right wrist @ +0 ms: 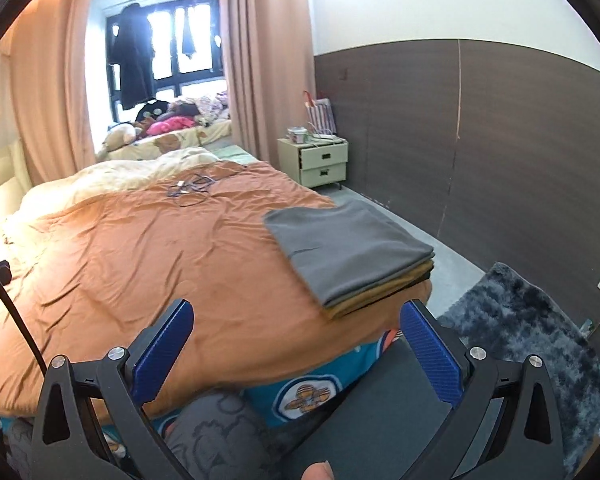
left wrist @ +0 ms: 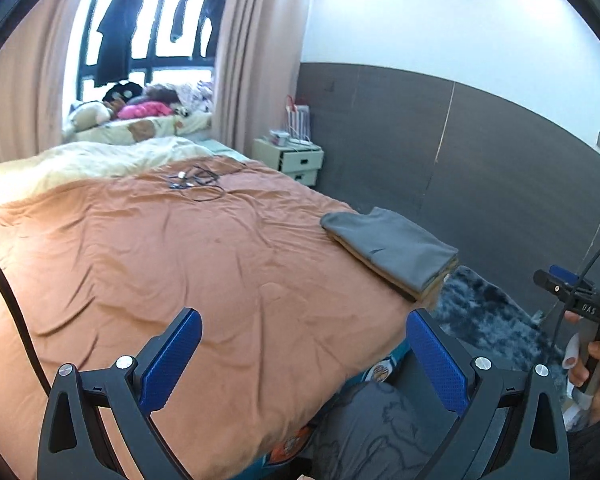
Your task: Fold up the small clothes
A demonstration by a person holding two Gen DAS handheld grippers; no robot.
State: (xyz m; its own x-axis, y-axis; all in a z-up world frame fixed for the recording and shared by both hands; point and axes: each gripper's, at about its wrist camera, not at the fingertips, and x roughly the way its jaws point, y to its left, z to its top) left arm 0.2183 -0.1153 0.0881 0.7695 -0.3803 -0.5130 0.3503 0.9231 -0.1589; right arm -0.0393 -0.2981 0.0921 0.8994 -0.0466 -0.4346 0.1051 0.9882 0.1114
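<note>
A stack of folded clothes (left wrist: 392, 254), grey on top with tan and dark layers under it, lies at the right corner of the bed on the orange blanket (left wrist: 160, 248). It also shows in the right wrist view (right wrist: 348, 252). My left gripper (left wrist: 304, 348) is open and empty, held above the bed's near edge, left of the stack. My right gripper (right wrist: 296, 340) is open and empty, just in front of the stack, above the bed's edge. The right gripper's body and the hand holding it show at the far right of the left wrist view (left wrist: 588, 312).
Tangled cables (left wrist: 196, 180) lie far up the blanket. A cream duvet (left wrist: 80, 164) covers the head end. A nightstand (right wrist: 324, 160) stands by the curtain. A dark shaggy rug (right wrist: 528, 344) lies on the floor right of the bed. A dark wall panel (right wrist: 480, 140) runs alongside.
</note>
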